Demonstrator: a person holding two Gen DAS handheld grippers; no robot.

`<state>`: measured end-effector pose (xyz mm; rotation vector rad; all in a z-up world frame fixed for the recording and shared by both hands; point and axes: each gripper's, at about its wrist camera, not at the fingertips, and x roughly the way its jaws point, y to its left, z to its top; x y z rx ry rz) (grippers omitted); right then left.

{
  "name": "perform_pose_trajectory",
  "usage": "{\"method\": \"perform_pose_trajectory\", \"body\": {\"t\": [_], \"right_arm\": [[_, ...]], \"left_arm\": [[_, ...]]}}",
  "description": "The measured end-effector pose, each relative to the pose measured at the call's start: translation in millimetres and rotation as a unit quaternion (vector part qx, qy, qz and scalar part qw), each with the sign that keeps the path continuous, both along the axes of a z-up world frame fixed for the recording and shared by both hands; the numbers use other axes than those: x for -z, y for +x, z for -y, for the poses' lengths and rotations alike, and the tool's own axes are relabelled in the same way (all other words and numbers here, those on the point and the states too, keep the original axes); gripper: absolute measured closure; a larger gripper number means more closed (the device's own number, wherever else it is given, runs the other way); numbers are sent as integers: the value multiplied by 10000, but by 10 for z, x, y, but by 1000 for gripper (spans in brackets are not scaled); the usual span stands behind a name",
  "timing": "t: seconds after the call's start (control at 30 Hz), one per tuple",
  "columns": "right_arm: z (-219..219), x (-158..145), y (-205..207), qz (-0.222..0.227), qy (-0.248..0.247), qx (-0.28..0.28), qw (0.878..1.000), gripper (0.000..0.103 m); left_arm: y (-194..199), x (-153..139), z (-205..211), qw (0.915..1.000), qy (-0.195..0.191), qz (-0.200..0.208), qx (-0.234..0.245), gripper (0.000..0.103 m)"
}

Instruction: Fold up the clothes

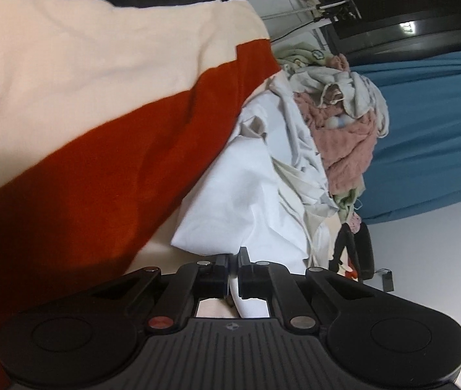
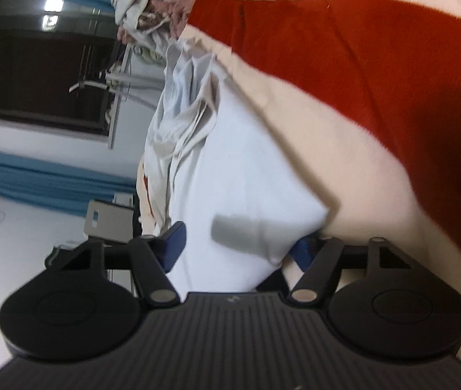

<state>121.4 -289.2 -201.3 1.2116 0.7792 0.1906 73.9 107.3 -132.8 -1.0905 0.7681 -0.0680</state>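
Both cameras are rolled on their sides, so the bedding reads as a slope. The white cloth (image 1: 250,175) runs from the laundry pile (image 1: 337,113) straight toward both tools, lying against the cream-and-red blanket (image 1: 100,113). The left gripper (image 1: 233,271) has its jaws pinched nearly together on a thin edge of that cloth, which passes down between the fingers. The right gripper (image 2: 240,243) stands wide apart, its blue pads (image 2: 173,240) either side of the cloth's near corner, with fabric lying in the gap but not clamped as far as I can see. So the cloth's long axis points away from both tools toward the pile, and each tool sits at its near end. The left has its hold; the right looks to be the one that matters, since whether it is about to close or has just let go cannot be told from here.
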Motion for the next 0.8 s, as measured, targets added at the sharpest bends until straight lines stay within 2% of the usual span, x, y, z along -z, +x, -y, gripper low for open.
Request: {"method": "perform_pose_trajectory", "body": {"t": [0.07, 0.17, 0.2, 0.23, 0.3, 0.37, 0.43, 0.53, 0.6, 0.8], "right_arm": [[15, 8, 9, -49, -136, 66, 9999, 67], [49, 20, 3, -72, -297, 107, 9995, 83], [55, 7, 1, -30, -343, 111, 9993, 85], [53, -13, -4, 26, -403, 107, 9991, 89], [57, -69, -11, 161, -538, 104, 9984, 90], [66, -120, -11, 275, -666, 98, 9974, 90], [53, -151, 32, 308, -787, 62, 9964, 90], [66, -158, 51, 316, -891, 32, 9955, 90], [61, -165, 46, 374, -936, 8, 9949, 90], [28, -276, -57, 686, -1317, -61, 9889, 92]], "left_arm": [[14, 31, -4, 10000, 3, -46, 46, 98], [38, 79, -12, 9999, 8, -112, 124, 95], [46, 95, -14, 9998, 10, -134, 149, 87], [53, 111, -16, 9997, 12, -156, 175, 86], [69, 143, -21, 9995, 16, -200, 227, 73], [122, 223, -39, 9991, -198, -269, 246, 71], [152, 226, -27, 9993, -155, -226, 247, 71], [193, 220, -3, 9996, -55, -145, 248, 77], [220, 215, 12, 9997, 12, -91, 248, 92], [86, -58, 93, 9958, 399, 725, 380, 97]]}}
